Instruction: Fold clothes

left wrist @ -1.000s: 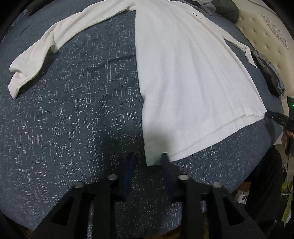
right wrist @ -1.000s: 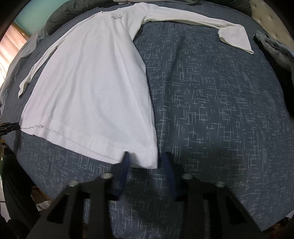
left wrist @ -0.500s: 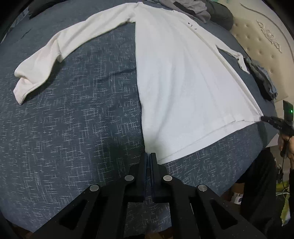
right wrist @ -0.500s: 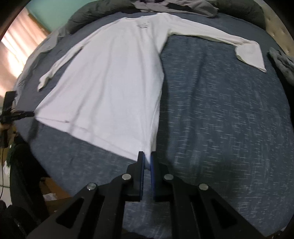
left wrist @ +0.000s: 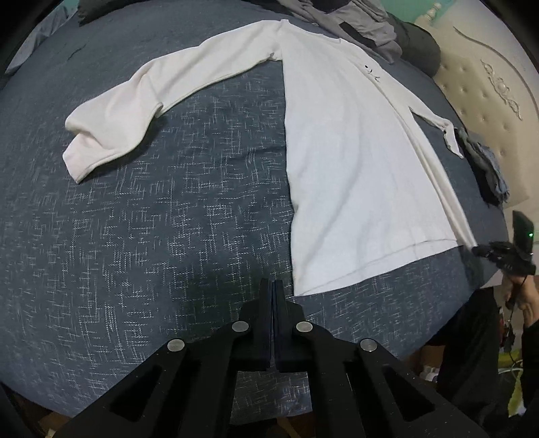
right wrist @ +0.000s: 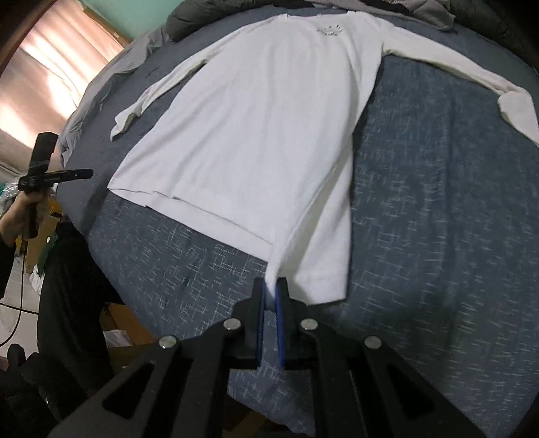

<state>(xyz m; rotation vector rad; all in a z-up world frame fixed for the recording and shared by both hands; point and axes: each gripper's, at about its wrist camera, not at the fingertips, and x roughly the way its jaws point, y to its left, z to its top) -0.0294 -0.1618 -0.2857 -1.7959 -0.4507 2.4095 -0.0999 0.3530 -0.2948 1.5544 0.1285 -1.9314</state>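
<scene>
So the white long-sleeve shirt (right wrist: 269, 134) is lying flat and face up on the dark blue bedspread (left wrist: 151, 219), collar at the far end, both sleeves thrown out to the sides, hem toward me. My right gripper (right wrist: 269, 289) is clamped down on the hem corner on its side; you can see white fabric pinched between the blue pads and that edge lifting off the bed in a ridge. The left gripper (left wrist: 272, 289) is squeezed fully closed too, but honestly it looks like it missed. In its own camera the near hem corner sits just beside the tips, to their right, with nothing white between them, and from the right camera that gripper hangs off the bed edge, apart from the cloth.

So I'd call this the very start of the first fold, with only one corner actually in hand. Next move, I reckon: open the left up, get it back onto its corner, then carry both corners toward the collar together so the hem stays straight.

Stuff around: a heap of grey clothes (left wrist: 353, 20) right behind the collar, a darker bundle (left wrist: 488, 168) by the far sleeve cuff, cream tufted headboard (left wrist: 488, 84) beyond. The grey heap could crowd where the hem lands.
</scene>
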